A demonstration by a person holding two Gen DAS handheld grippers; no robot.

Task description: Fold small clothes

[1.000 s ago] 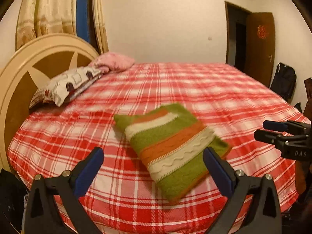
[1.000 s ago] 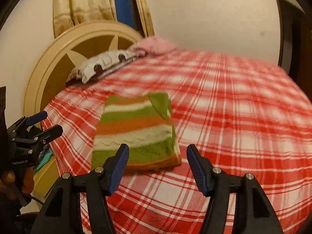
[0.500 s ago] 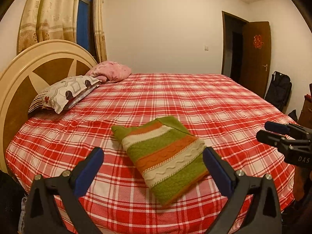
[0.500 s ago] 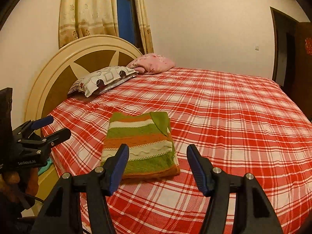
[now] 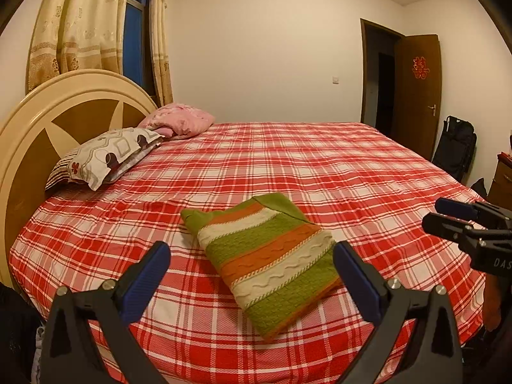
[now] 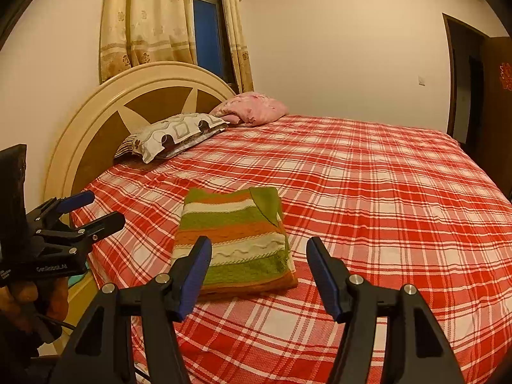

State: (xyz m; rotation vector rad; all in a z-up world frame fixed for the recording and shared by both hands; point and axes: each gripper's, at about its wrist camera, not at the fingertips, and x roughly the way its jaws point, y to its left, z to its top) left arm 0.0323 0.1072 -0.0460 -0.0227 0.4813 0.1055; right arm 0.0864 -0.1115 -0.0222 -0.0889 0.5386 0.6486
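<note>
A: So, biggest thing first: the bed (image 5: 288, 166), covered edge to edge with a red and white plaid sheet (image 6: 384, 192).

B: And at its head?

A: A rounded cream and brown headboard (image 5: 57, 118), with curtains (image 6: 144, 16) hanging behind it. Two pillows lie on the bed against that headboard: a patterned white one (image 5: 108, 156), and a pink one (image 5: 179, 121) on the bed's far side, touching it.

B: Where is the folded sweater?

A: The striped sweater (image 5: 265, 262), green, orange and cream, lies flat on the bed near its nearest edge, folded into a neat rectangle. A green flap is turned over the corner that points away from the bed's edge. Nothing touches it.

B: The grippers?

A: The left gripper (image 5: 251, 275) hangs over the bed's near edge, its blue-padded fingers (image 5: 147, 278) spread wide and holding nothing; the sweater shows between them but lies beyond the tips. The right gripper (image 6: 257, 272) sits likewise over the bed's edge, fingers (image 6: 323, 272) well apart and empty, the sweater's near end just past the left tip.

B: Do they see each other?

A: Yes. Each shows at the side of the other's view, off the bed's edge and clear of the sweater.
</note>
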